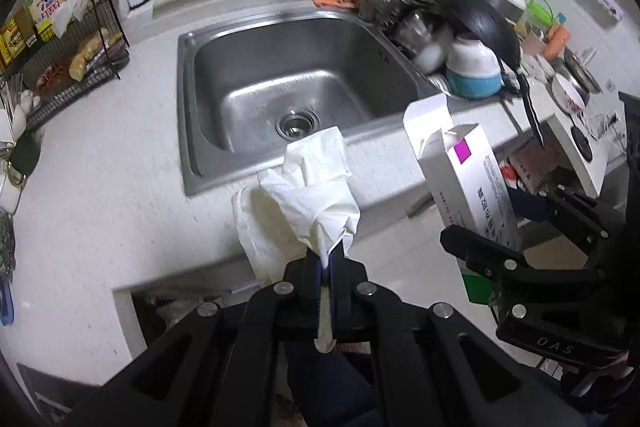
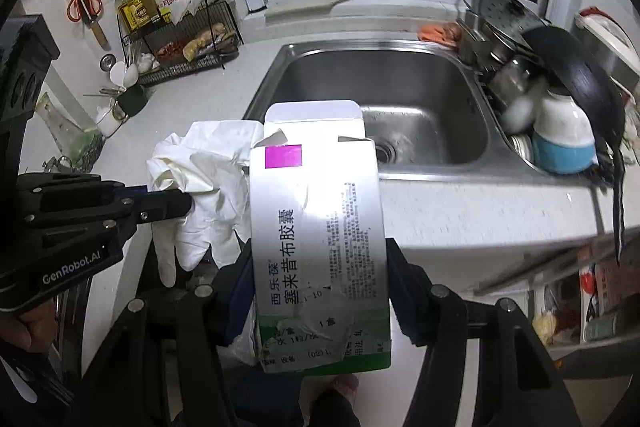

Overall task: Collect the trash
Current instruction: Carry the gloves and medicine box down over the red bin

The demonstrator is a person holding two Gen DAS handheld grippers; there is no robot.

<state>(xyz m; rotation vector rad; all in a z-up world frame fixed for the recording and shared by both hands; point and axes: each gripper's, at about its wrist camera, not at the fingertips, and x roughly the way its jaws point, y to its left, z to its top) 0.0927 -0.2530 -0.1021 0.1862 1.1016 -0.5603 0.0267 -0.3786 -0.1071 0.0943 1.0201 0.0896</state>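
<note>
My left gripper (image 1: 326,259) is shut on a crumpled white disposable glove (image 1: 308,195), which stands up from the fingers over the counter's front edge. The same glove (image 2: 200,171) and left gripper (image 2: 188,205) show at the left of the right wrist view. My right gripper (image 2: 320,267) is shut on an opened white medicine box (image 2: 320,239) with a magenta square, green base band and its top flap up. In the left wrist view that box (image 1: 468,183) is held at the right by the right gripper (image 1: 500,227).
A steel sink (image 1: 224,131) with drain is set in the white counter (image 1: 100,187). Pots, a black wok (image 1: 480,23) and a blue-white pot crowd its right side. A wire rack (image 2: 180,39) with bottles and detergent stands at the left, with scissors on the wall.
</note>
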